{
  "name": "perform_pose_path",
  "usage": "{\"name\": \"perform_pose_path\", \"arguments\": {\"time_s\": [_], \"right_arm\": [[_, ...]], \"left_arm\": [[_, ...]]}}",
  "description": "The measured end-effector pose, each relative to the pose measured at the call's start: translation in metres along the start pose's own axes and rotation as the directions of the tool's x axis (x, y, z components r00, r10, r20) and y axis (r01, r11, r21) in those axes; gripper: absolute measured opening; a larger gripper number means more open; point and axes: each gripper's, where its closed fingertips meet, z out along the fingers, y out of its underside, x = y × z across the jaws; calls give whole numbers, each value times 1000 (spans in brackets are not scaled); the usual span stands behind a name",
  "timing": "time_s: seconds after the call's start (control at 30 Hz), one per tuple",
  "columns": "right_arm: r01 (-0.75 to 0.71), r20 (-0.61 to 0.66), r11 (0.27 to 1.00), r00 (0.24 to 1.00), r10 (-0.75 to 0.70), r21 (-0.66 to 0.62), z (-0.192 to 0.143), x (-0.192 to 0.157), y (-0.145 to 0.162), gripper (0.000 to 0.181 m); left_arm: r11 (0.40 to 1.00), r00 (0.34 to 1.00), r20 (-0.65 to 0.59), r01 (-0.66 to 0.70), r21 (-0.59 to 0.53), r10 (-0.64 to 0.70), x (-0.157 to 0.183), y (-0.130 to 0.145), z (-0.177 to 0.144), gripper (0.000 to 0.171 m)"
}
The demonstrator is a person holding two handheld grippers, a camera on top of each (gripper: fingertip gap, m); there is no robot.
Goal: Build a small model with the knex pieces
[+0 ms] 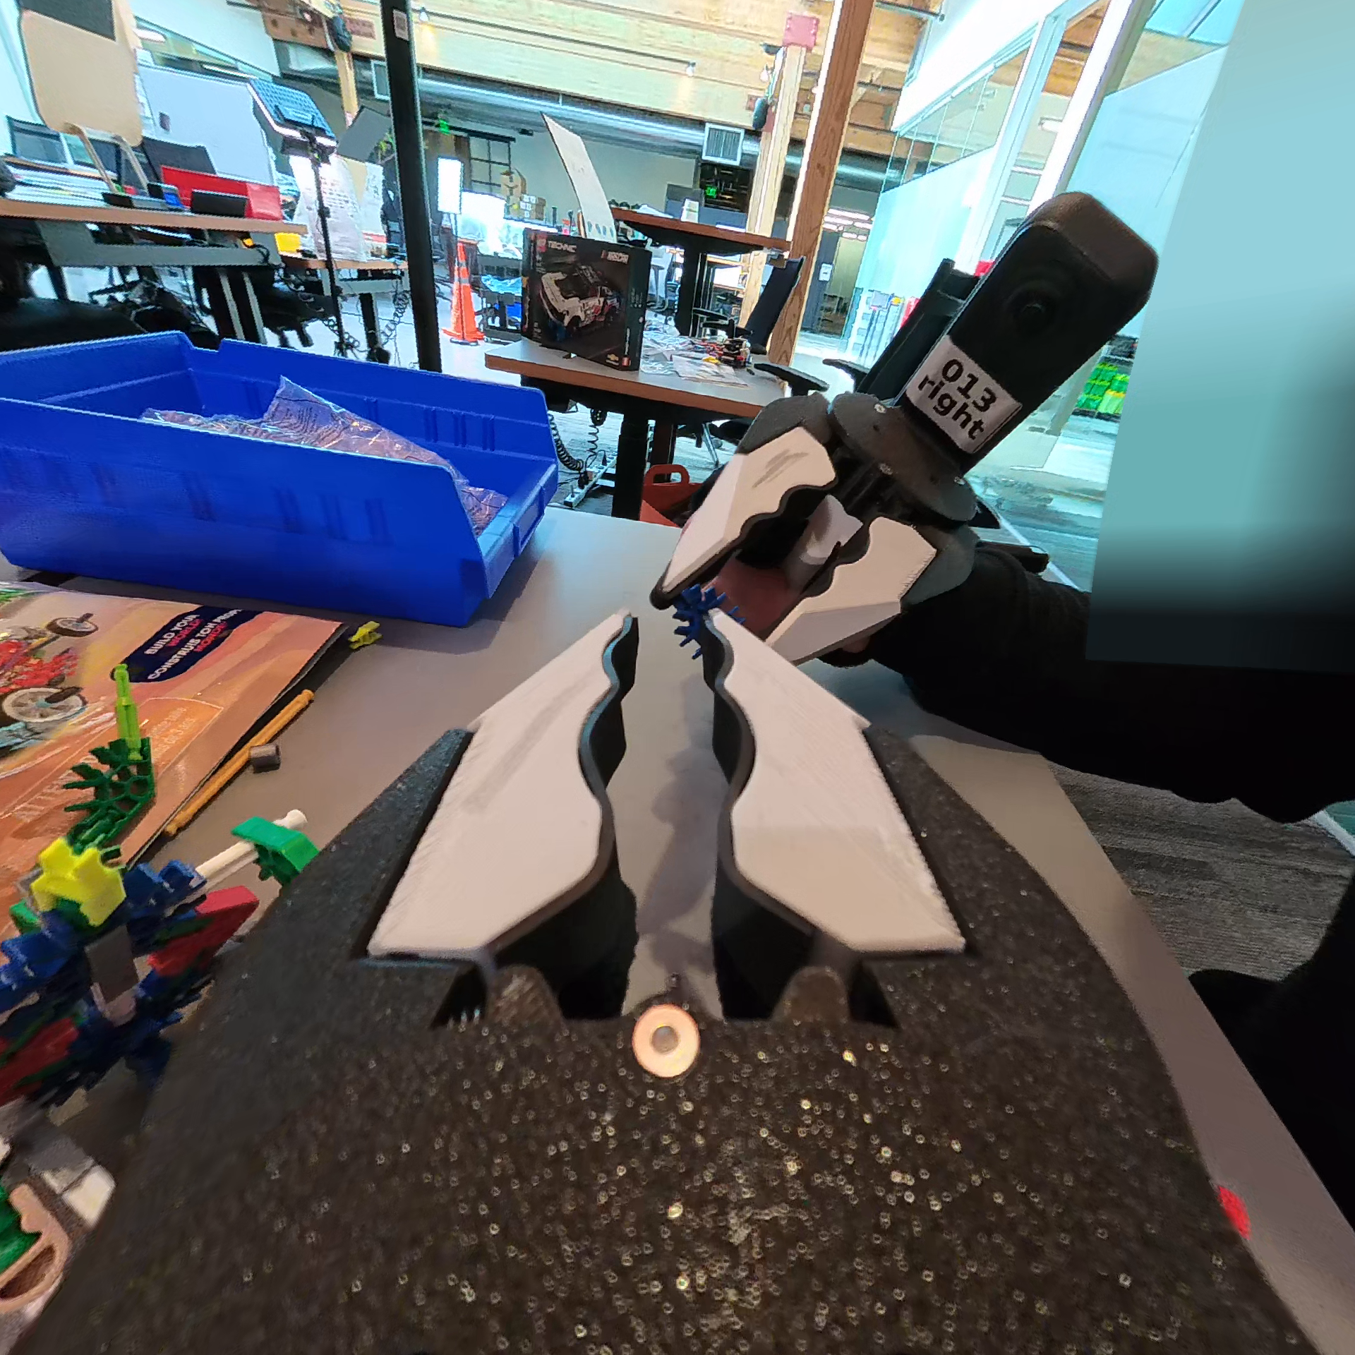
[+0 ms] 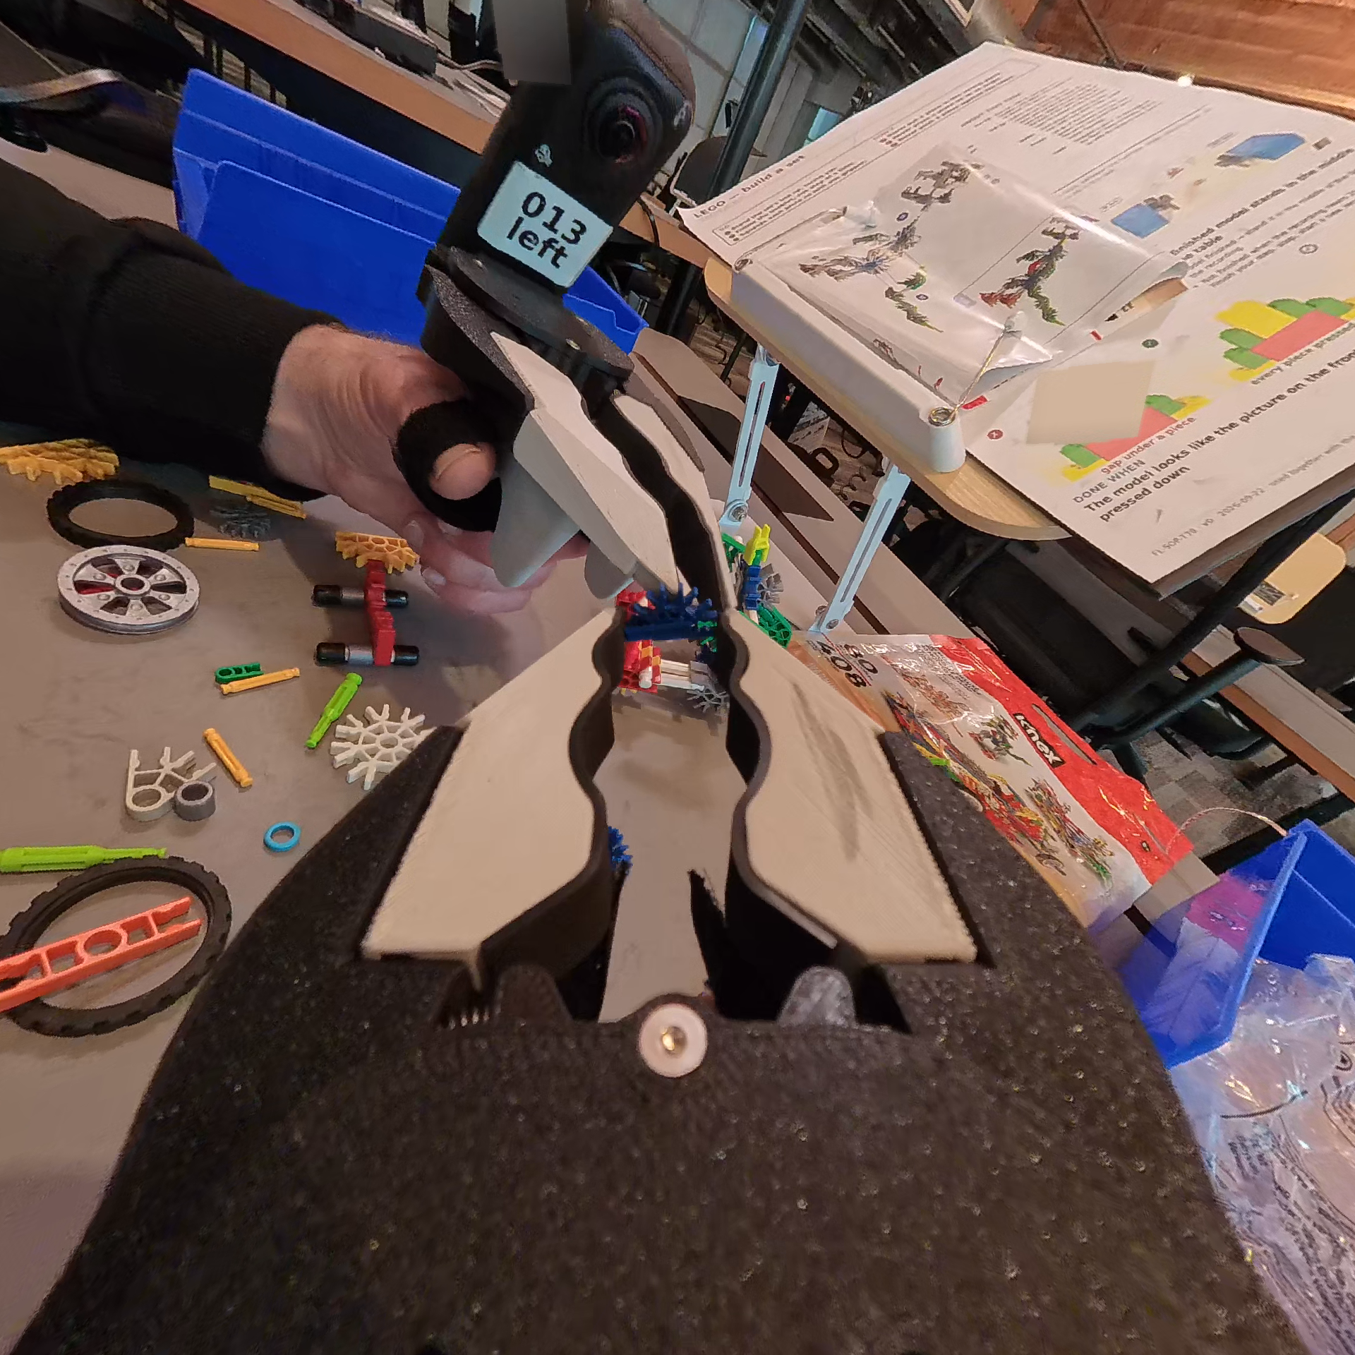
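Note:
A small blue spoked connector is in the air between both grippers. My right gripper is shut on it, with the piece filling the gap between its tips. In the left wrist view the right gripper comes in from the upper right. My left gripper is narrowly open. Its right fingertip is at the connector and its left fingertip stands apart from it. In the right wrist view the left gripper reaches down from the upper left, held by a hand. A multicoloured rod-and-connector model stands just behind.
A blue bin with plastic bags and a booklet lie at the left, next to the model. Loose parts are scattered on the grey table: a wheel, tyres, a white connector. A parts bag and an instruction stand are at the right. My right gripper's tips are some 12 cm from the white connector.

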Motion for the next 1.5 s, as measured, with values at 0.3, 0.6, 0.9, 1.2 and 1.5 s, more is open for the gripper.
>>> {"name": "perform_pose_path", "arguments": {"time_s": [0.3,0.6,0.9,1.2,1.5], "right_arm": [[34,-23,998,999,-35,-45,3,2,8,24],[12,-23,1000,1000,-12,1,-1,4,-1,24],[18,-14,1000,1000,-17,15,-1,1,-3,24],[45,-23,999,999,-45,6,0,0,-3,24],[74,-38,997,997,-74,-10,1,0,0,24]], "left_arm": [[988,984,110,-133,-78,141,-8,4,1,20],[995,995,59,-75,-66,79,-12,3,-9,31],[997,994,-82,72,-20,-73,4,2,-7,14],[990,979,-144,144,-5,-143,10,1,-6,10],[997,992,-101,79,-25,-81,9,2,-4,11]]}}
